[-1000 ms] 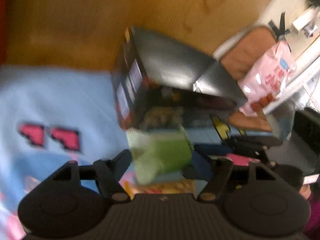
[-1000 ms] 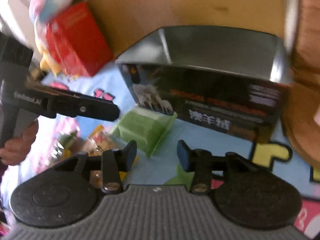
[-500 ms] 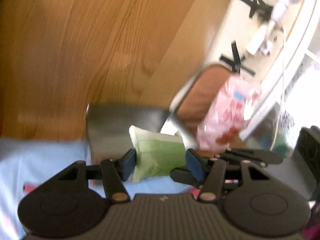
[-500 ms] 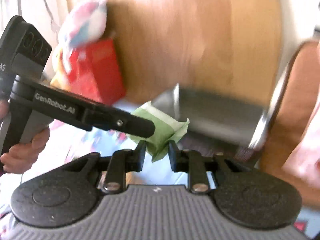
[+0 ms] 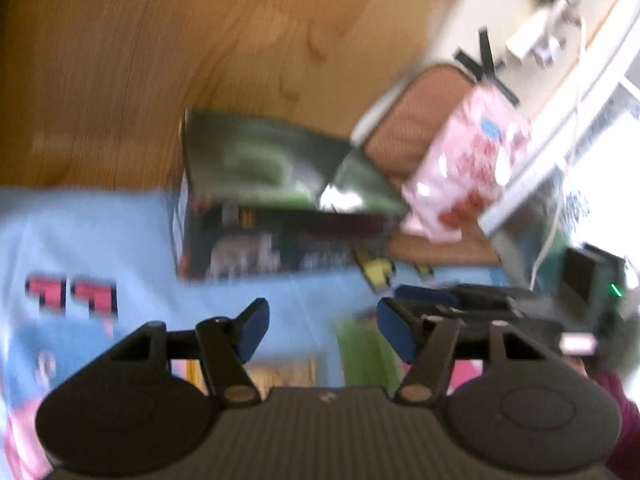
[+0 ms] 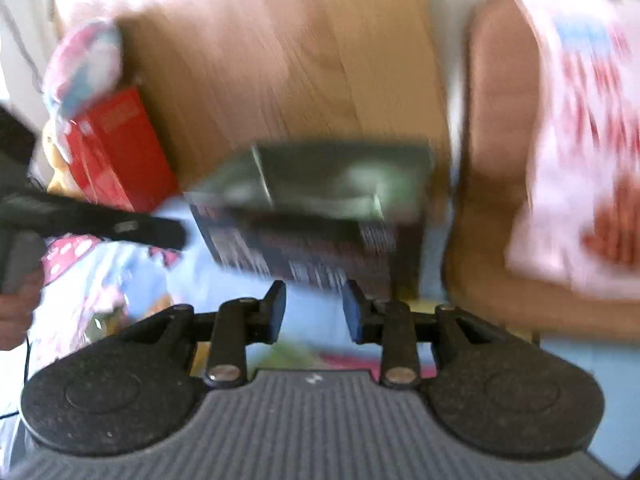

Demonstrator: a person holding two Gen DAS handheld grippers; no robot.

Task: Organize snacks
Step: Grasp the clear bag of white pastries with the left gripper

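Note:
A dark open box stands on the blue cloth against a wooden panel. A blurred green packet shows inside it, and again in the right wrist view. My left gripper hangs in front of the box, its jaws opening with only cloth between them. A second green packet lies under its right finger. My right gripper faces the box with a narrow gap, its jaws opening and nothing between them. The left gripper's finger reaches in from the left.
A pink snack bag leans on a brown cushion right of the box. A red box and a pink-and-blue bag stand to the left. A yellow packet lies on the cloth. A person's hand holds the left gripper.
The left gripper let go of the green packet, which now shows inside the box. Both grippers drew back from the box. The right jaws narrowed, then widened a little.

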